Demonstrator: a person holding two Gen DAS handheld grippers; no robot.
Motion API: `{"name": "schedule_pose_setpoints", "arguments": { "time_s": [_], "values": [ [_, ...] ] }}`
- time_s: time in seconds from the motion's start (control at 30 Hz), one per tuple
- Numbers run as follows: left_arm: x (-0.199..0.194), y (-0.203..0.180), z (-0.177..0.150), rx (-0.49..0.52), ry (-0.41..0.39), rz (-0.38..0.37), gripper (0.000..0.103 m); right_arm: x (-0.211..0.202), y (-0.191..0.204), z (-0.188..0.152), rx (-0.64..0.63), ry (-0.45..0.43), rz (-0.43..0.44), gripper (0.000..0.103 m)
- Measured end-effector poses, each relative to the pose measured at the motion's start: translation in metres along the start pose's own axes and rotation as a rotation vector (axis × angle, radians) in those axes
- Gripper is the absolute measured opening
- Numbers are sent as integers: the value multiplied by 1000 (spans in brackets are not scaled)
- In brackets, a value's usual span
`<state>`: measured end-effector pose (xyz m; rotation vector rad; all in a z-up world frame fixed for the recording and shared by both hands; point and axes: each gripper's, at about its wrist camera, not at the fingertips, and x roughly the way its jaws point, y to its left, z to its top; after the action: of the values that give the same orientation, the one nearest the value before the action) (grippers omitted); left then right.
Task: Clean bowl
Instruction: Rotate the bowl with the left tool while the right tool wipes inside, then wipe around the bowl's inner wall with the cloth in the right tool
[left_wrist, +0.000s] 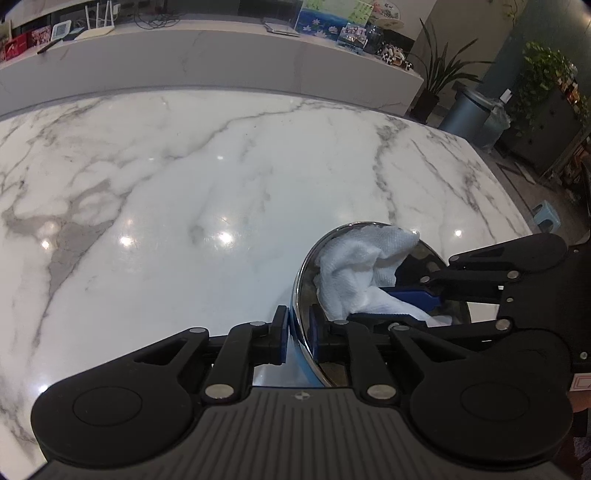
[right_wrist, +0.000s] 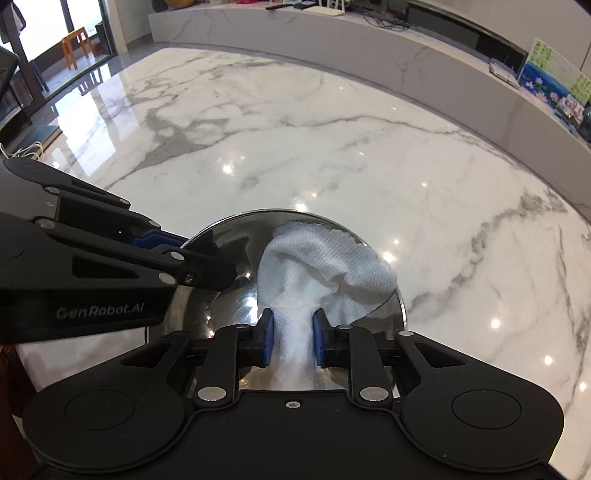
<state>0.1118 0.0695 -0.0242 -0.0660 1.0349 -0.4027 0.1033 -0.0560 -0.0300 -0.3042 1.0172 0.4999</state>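
Observation:
A shiny steel bowl (left_wrist: 428, 254) (right_wrist: 221, 240) stands on the white marble table (left_wrist: 221, 184) (right_wrist: 332, 147). My left gripper (left_wrist: 298, 336) is shut on the bowl's near-left rim, one blue pad outside and one inside. A white cloth (left_wrist: 354, 266) (right_wrist: 325, 258) lies bunched inside the bowl, reaching over its far edge. My right gripper (right_wrist: 292, 338) is shut on the cloth's gathered lower end and reaches into the bowl from the right in the left wrist view (left_wrist: 413, 306). In the right wrist view the left gripper (right_wrist: 192, 269) comes in from the left onto the rim.
A raised marble counter (left_wrist: 207, 62) (right_wrist: 369, 48) runs along the table's far side, with boxes, cables and pictures on it. Potted plants (left_wrist: 439, 74) and a grey bin (left_wrist: 469, 110) stand beyond the table's right end. A wooden stool (right_wrist: 75, 46) stands far left.

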Motion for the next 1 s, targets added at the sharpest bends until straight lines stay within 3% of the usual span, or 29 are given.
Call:
{"name": "schedule_pose_setpoints", "arguments": {
  "time_s": [0.17,0.4,0.5,0.67,0.87,1.0],
  "values": [
    [1,-6,3,-4,25,56,7,0,4,-1,-9,-6,27,18],
    [4,-9,3,-17,67,110,6,-5,14,-5,-87,43,142,18],
    [4,-15,2,0,78,136,7,-6,16,-6,-95,66,141,18],
    [4,-24,-1,43,87,169,7,-10,16,-9,-95,94,94,15],
    [4,-27,-1,58,98,176,8,-11,21,-9,-144,75,-61,14],
    [4,-27,-1,52,98,182,8,-7,15,-8,-117,58,-66,15]
  ]
}}
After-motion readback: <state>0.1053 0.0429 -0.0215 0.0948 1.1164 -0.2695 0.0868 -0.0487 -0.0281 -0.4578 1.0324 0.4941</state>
